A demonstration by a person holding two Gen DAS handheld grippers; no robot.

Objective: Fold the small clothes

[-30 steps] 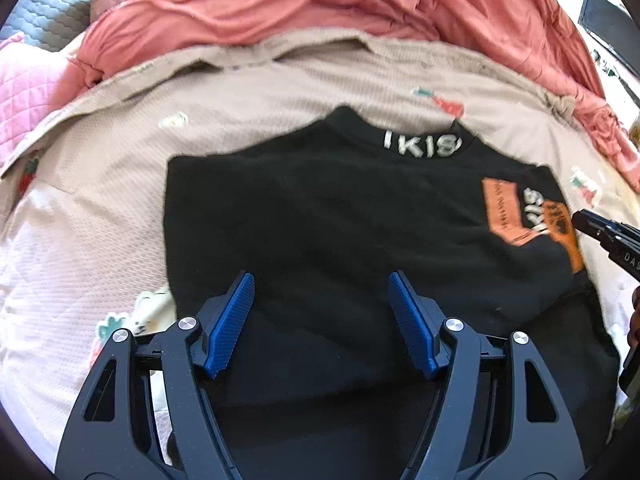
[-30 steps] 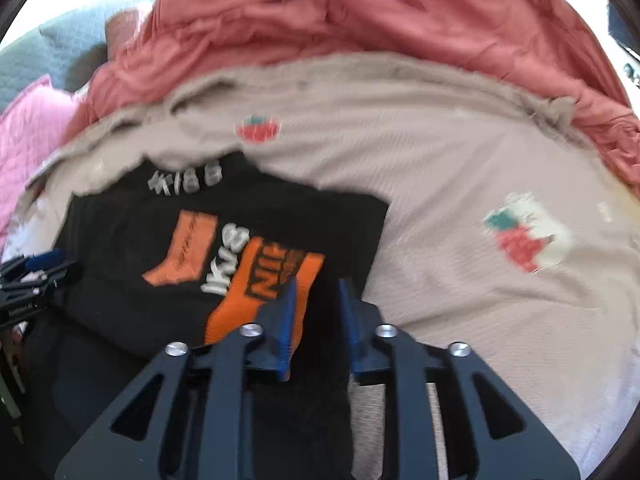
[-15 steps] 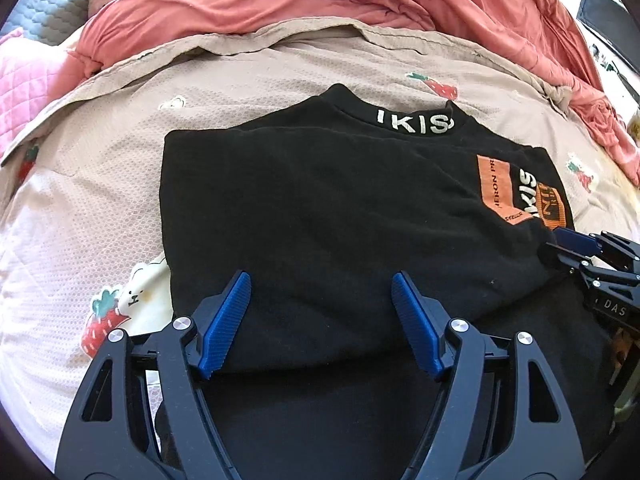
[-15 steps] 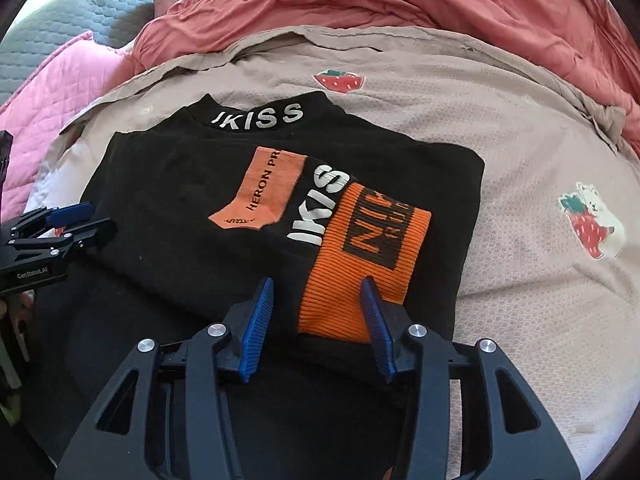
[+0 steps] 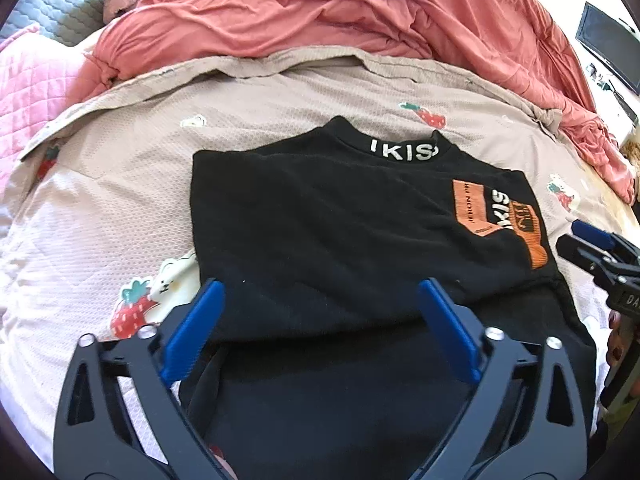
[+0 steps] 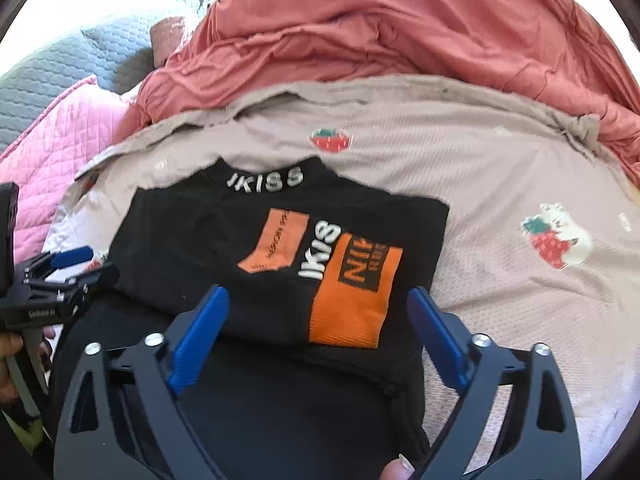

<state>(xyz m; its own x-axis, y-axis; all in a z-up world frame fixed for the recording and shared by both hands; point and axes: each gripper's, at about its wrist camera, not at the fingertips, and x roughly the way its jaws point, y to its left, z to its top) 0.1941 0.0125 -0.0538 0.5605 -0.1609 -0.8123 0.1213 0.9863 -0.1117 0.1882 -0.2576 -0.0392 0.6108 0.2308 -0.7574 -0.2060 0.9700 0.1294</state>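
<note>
A wide beige bedspread (image 5: 280, 120) printed with strawberries and small bears covers the bed, with a rumpled coral-red quilt (image 5: 320, 12) heaped along its far edge and a pink quilted cover (image 5: 28, 92) at the left. On the beige cloth, just in front of both grippers, lies the black top (image 5: 340, 240), its collar with white lettering at the far side, its sides turned in so that it forms a rough rectangle, and its lower part running toward the cameras under the tools. An orange-and-black sleeve panel (image 6: 356, 292) lies folded across its right half. The fabric looks like soft, light knit: I judge it will drape and sag rather than keep a crease, slide easily over the bedspread, and bunch if pinched in the middle, so the doubled edges or the lower hem corners seem the best places to take hold, one corner per tool. The left gripper (image 5: 320, 308) hangs over the left part of the top, its jaws having just been opening and now spread wide with nothing pressed between the blue pads. The right gripper (image 6: 316, 312) hangs over the orange panel, its jaws likewise having just been opening, wide apart and clear of the cloth.
</note>
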